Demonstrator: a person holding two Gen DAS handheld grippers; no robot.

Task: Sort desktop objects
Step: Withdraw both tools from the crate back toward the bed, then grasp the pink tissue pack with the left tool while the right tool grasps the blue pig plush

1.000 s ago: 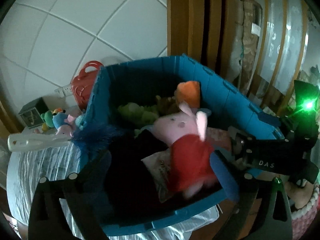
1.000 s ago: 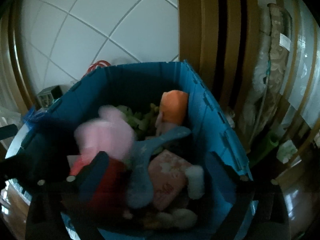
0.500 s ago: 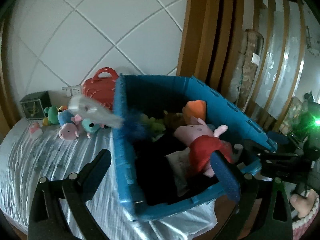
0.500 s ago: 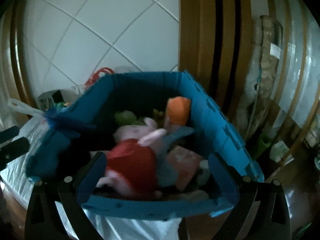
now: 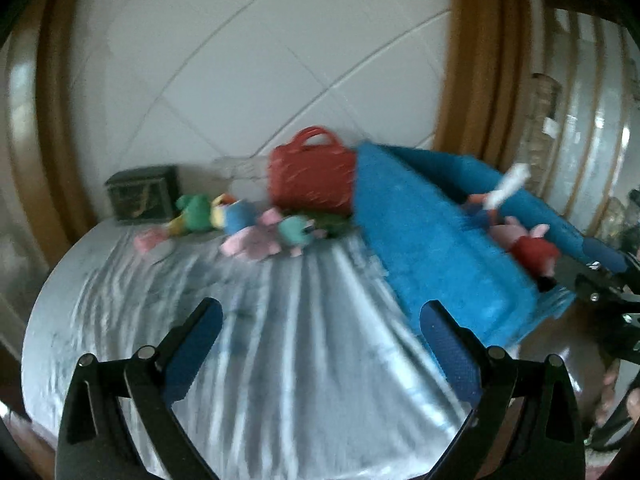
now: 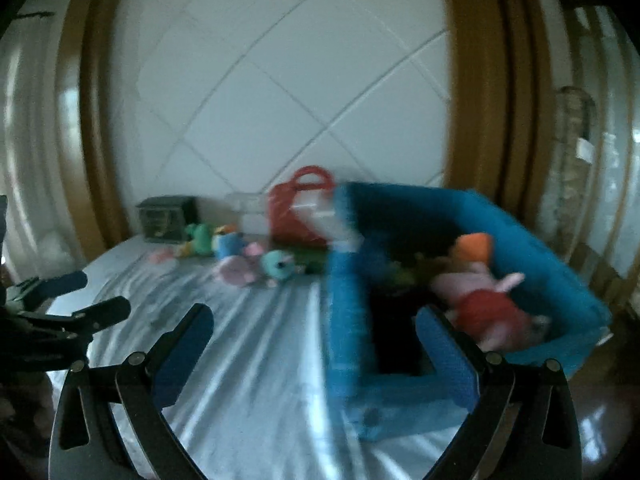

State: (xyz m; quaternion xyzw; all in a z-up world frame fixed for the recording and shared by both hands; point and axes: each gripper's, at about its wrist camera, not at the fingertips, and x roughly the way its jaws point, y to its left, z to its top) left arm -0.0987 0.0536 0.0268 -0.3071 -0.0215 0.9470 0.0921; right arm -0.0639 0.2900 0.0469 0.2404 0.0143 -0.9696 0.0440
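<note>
Both cams have swung left off the blue bin [image 6: 460, 300] since half a second ago: the bin filled both views then, now it sits at the right and the grey-sheeted table [image 5: 280, 340] takes the middle. My read: the pig drop is finished and the hands are heading back for the next toy. Pink pig plush in the red dress [image 6: 484, 304] lies inside the bin against its near-right wall, with an orange plush [image 6: 474, 248] behind it. Left gripper [image 5: 322, 336] is spread wide with nothing between the pads; right gripper [image 6: 316, 340] likewise, wide apart and empty. Remaining toys lie in a cluster at the back of the table, well ahead of both grippers: green plush [image 5: 196, 212], blue one [image 5: 236, 218], pink one [image 5: 252, 240], teal one [image 5: 296, 232]. Red handbag [image 5: 312, 180] stands behind them, touching the bin's far-left corner; dark box [image 5: 142, 198] at the far left. Frames are motion-blurred, so small detail is unreliable.
</note>
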